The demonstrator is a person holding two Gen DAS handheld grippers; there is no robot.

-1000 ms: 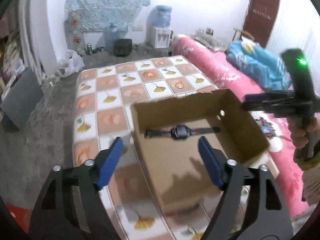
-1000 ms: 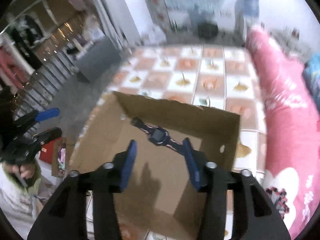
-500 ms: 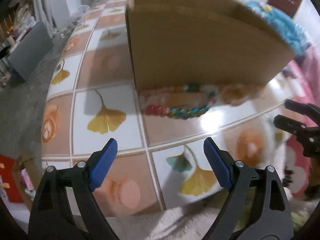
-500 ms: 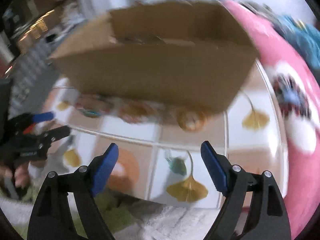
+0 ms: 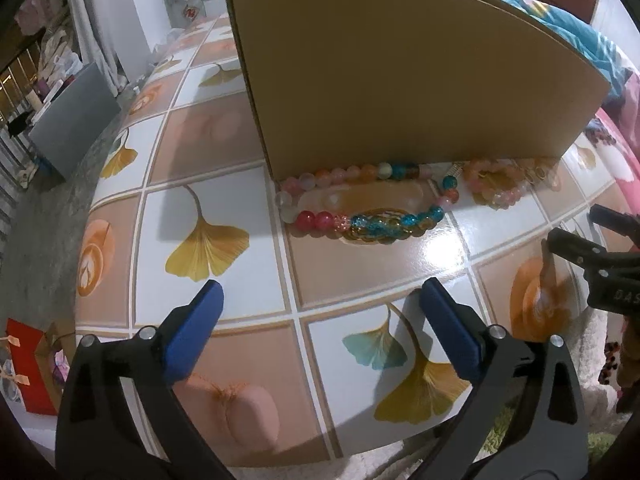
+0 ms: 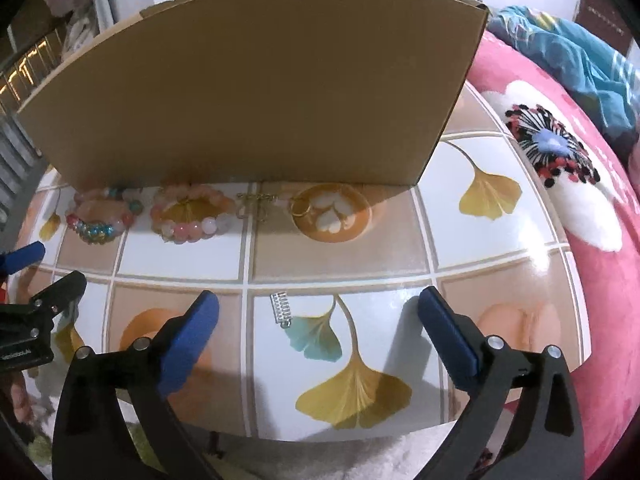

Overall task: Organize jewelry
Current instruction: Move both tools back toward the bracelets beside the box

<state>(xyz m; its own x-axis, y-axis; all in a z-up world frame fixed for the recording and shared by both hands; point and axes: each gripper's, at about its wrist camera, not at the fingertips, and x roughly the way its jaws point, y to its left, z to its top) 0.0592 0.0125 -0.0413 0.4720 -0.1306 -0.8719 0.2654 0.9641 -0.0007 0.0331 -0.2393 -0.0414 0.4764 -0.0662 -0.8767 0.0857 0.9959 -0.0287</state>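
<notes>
Two hand-held grippers hover low over a tiled surface (image 6: 344, 248) printed with ginkgo leaves, both tilted steeply down toward it. Going left to right: the left hand-held gripper (image 5: 320, 300) has its blue-padded jaws spread wide with nothing between them; they have just been opening. Ahead of it, a multicoloured bead bracelet (image 5: 360, 204) of red, turquoise, orange and pale beads lies against the foot of a cardboard box (image 5: 400, 72), touching or just beside its near wall. To the right of that bracelet lies a pink bead bracelet (image 6: 192, 212), also close to the box wall. Next comes a thin gold chain (image 6: 256, 200) lying partly in the box's shadow, and beside it a small gold ring (image 6: 302, 208) resting at the edge of a round orange motif on a tile. Nearer the camera, apart from that row, a small silver ridged piece (image 6: 281, 309) lies on a white tile just beside a teal leaf print. The right hand-held gripper (image 6: 320, 300) stands over this front area, its jaws likewise spread wide and empty, having just been opening; the silver piece sits ahead of the gap, closer to the left finger. Past the surface's right edge is a pink blanket (image 6: 600, 220) with a flower pattern.
</notes>
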